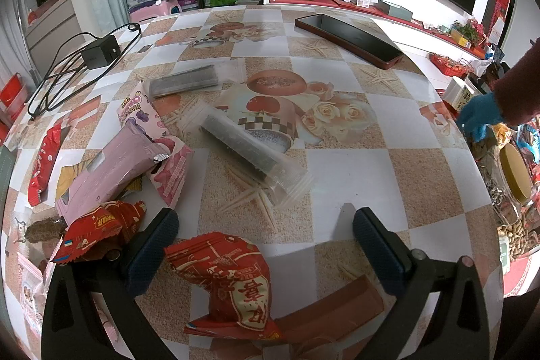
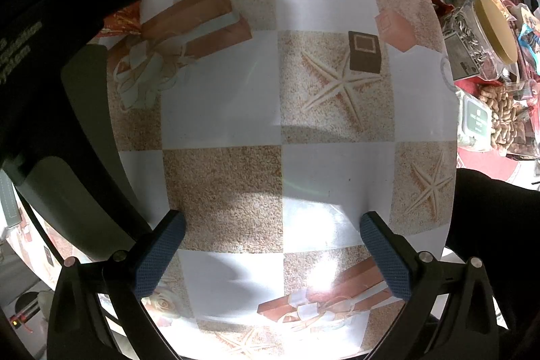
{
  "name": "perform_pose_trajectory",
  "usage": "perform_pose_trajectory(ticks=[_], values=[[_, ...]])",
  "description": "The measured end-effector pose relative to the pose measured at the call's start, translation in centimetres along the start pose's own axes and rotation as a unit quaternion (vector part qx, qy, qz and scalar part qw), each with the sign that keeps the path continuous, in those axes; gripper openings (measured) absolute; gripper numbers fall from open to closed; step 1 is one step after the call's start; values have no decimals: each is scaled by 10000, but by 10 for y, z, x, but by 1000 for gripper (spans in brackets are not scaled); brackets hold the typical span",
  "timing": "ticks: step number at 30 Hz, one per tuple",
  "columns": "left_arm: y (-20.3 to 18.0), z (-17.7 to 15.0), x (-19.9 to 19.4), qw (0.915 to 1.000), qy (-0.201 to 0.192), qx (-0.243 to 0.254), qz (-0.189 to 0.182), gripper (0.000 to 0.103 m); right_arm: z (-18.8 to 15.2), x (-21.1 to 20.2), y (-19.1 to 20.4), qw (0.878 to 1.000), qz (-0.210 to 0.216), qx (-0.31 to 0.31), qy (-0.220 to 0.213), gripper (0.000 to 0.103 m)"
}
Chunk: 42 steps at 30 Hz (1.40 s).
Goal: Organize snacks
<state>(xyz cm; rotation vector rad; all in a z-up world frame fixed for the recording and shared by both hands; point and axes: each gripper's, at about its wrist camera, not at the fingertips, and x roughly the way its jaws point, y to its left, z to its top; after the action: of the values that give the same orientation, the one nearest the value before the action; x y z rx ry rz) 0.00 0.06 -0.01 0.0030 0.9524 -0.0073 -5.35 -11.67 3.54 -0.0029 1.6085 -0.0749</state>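
My left gripper (image 1: 266,226) is open above the patterned table (image 1: 351,164). A red snack packet (image 1: 233,279) lies between its fingers, near the left pad, not clamped. To the left lies a pile: a pink packet (image 1: 111,171), another red packet (image 1: 98,231) and a red packet (image 1: 44,164) at the far left. Two clear tubes with dark contents lie ahead, one near (image 1: 249,150) and one farther (image 1: 184,80). My right gripper (image 2: 272,226) is open and empty over bare tablecloth (image 2: 222,110). The left gripper's body (image 2: 67,56) fills the left of that view.
A black phone (image 1: 349,37) lies at the far right of the table. A charger with cable (image 1: 99,51) lies far left. Off the right edge stand a jar with a tan lid (image 1: 514,174), peanuts (image 2: 503,117) and other snacks. A blue-gloved hand (image 1: 481,115) reaches there.
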Motion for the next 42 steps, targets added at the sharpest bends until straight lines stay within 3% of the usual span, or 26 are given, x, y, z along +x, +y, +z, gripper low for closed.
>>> perform_pose_trajectory(ticks=[42], values=[[0,0,0,10000,0,0,0,103,8,2,-1,9999,-1,41,111,103]])
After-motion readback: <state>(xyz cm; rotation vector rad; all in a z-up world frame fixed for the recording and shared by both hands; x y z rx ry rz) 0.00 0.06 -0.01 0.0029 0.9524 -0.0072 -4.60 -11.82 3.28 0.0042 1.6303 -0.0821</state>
